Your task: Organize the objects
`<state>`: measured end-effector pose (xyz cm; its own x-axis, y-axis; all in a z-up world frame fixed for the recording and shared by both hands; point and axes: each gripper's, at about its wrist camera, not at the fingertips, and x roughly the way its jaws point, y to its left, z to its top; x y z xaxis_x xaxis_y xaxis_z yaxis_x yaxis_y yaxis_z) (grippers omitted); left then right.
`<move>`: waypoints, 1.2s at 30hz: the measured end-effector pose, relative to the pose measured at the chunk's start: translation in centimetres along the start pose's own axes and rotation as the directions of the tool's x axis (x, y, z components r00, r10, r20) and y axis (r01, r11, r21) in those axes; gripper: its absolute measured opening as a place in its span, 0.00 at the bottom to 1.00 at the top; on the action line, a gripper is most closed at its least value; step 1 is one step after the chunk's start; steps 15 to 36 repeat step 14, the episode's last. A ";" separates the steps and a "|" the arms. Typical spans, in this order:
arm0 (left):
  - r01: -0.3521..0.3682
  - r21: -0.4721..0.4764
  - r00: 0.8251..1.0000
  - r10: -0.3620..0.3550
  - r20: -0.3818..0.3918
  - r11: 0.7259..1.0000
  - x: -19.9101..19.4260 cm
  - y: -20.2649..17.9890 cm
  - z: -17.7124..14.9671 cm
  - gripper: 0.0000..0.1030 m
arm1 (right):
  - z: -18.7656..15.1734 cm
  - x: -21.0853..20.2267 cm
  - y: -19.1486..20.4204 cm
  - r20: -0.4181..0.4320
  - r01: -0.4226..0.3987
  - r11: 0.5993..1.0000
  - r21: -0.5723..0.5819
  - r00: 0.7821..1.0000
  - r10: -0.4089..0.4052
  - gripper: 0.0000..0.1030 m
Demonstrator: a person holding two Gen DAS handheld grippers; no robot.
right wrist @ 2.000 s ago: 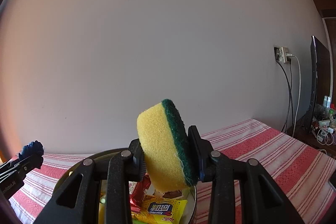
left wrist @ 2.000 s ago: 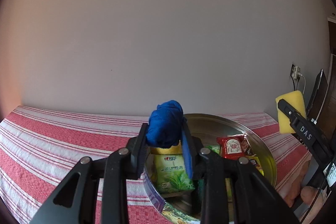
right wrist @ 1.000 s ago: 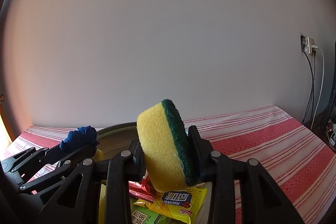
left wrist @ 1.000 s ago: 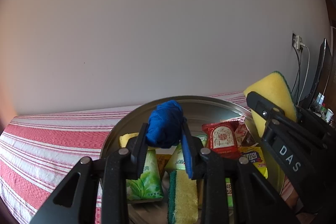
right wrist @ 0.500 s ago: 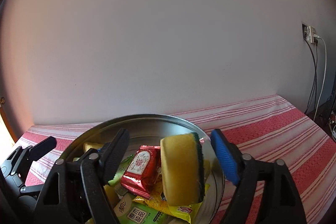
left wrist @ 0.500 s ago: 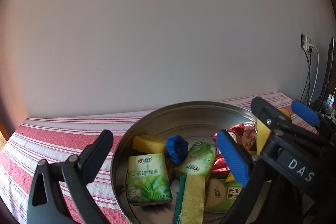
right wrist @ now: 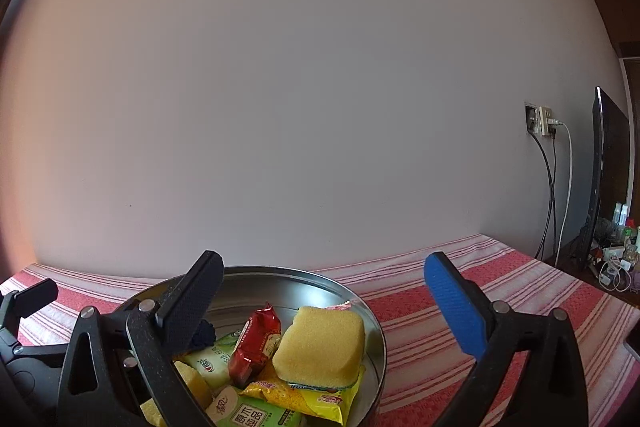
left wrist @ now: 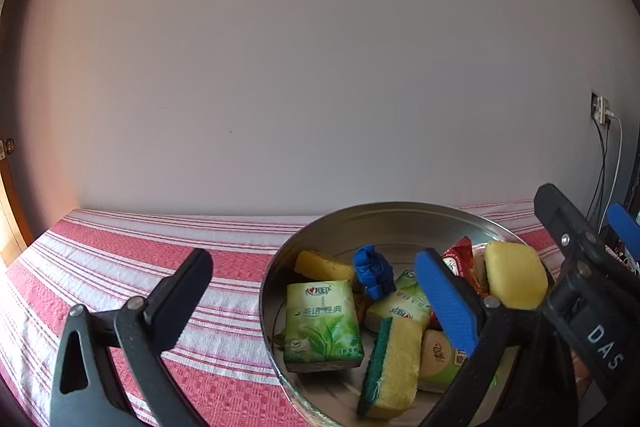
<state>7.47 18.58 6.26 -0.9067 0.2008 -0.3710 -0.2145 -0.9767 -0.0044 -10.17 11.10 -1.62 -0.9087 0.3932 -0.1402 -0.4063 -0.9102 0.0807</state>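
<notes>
Covered in red-and-white striped cloth. Bearing one round metal tin at about four o'clock in the left wrist view, six o'clock in the right wrist view, directly on the cloth.

- "DAS" is printed in white on the right gripper body, at four o'clock.
- "茶语经典" is read on the green tissue pack.
- "原爪" is printed on the green snack packet.

The round tin stands on the striped cloth, ahead of the left gripper's right finger. In it, the rolled cloth lies left of that finger, a sponge below it. In the right wrist view another sponge lies between the fingers, atop packets.
</notes>
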 end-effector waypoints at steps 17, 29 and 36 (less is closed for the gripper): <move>-0.011 0.001 1.000 0.011 0.013 1.000 0.6 1.9 -0.3 0.99 | -0.6 -1.8 -0.9 0.064 0.060 0.997 0.050 0.996 -0.063 0.99; -0.011 0.001 1.000 0.011 0.013 1.000 0.6 1.9 -0.3 0.99 | -0.6 -1.8 -0.9 0.064 0.060 0.997 0.050 0.996 -0.063 0.99; -0.011 0.001 1.000 0.011 0.013 1.000 0.6 1.9 -0.3 0.99 | -0.6 -1.8 -0.9 0.064 0.060 0.997 0.050 0.996 -0.063 0.99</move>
